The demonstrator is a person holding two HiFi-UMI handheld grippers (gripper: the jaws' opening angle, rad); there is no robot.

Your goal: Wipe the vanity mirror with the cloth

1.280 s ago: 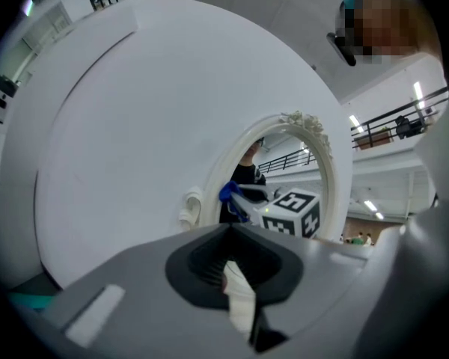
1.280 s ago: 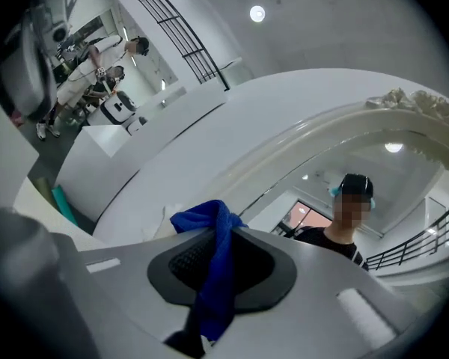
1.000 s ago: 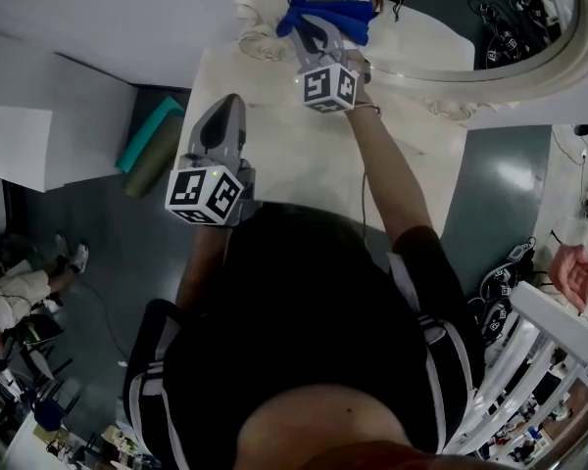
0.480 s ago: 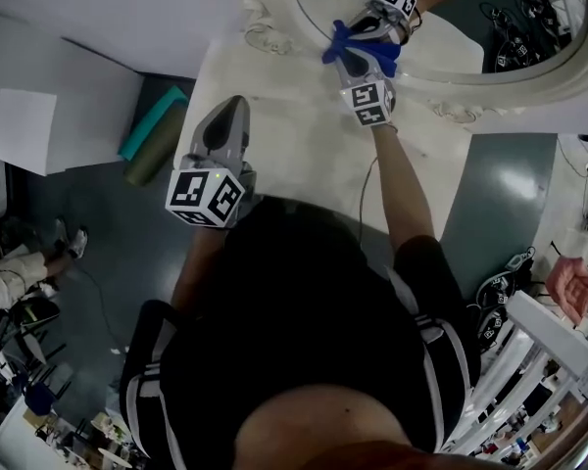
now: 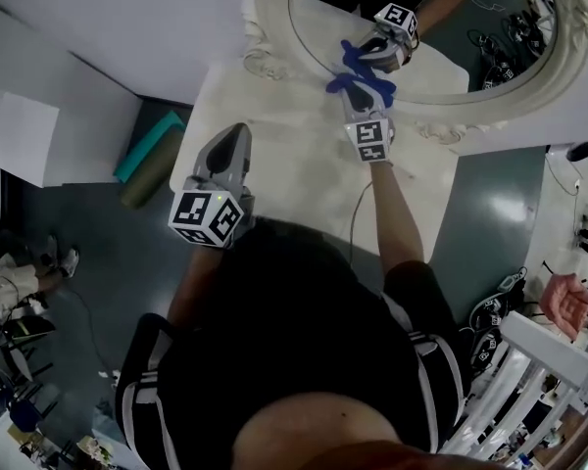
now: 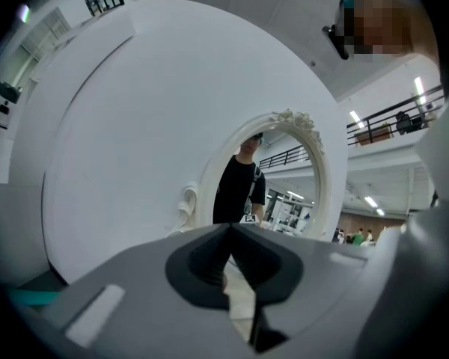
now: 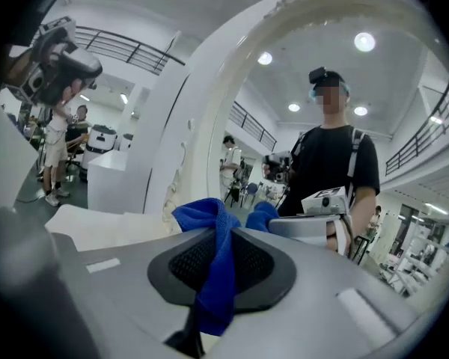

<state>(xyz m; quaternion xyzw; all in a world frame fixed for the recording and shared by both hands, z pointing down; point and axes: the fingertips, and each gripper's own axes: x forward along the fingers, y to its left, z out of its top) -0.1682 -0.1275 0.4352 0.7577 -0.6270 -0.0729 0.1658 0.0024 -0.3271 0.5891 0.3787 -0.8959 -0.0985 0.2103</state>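
The oval vanity mirror (image 5: 470, 18) in its ornate white frame (image 5: 274, 27) stands at the back of the white table (image 5: 284, 164). My right gripper (image 5: 361, 94) is shut on a blue cloth (image 5: 365, 84), which is pressed against the lower part of the glass and meets its own reflection there. In the right gripper view the cloth (image 7: 215, 264) hangs bunched between the jaws of the right gripper (image 7: 223, 230), close to the mirror (image 7: 322, 111). My left gripper (image 5: 237, 133) hovers over the table's left side, shut and empty; in its own view the left gripper (image 6: 230, 226) faces the mirror (image 6: 284, 178).
A teal roll (image 5: 149, 145) lies on the floor left of the table. White paper sheets (image 5: 20, 135) sit at the far left. Cables and white railing (image 5: 529, 360) are at the right. A white wall (image 6: 135, 111) rises behind the mirror.
My right gripper has slid the blue cloth rightward along the lower part of the glass. The left gripper has stayed where it was.
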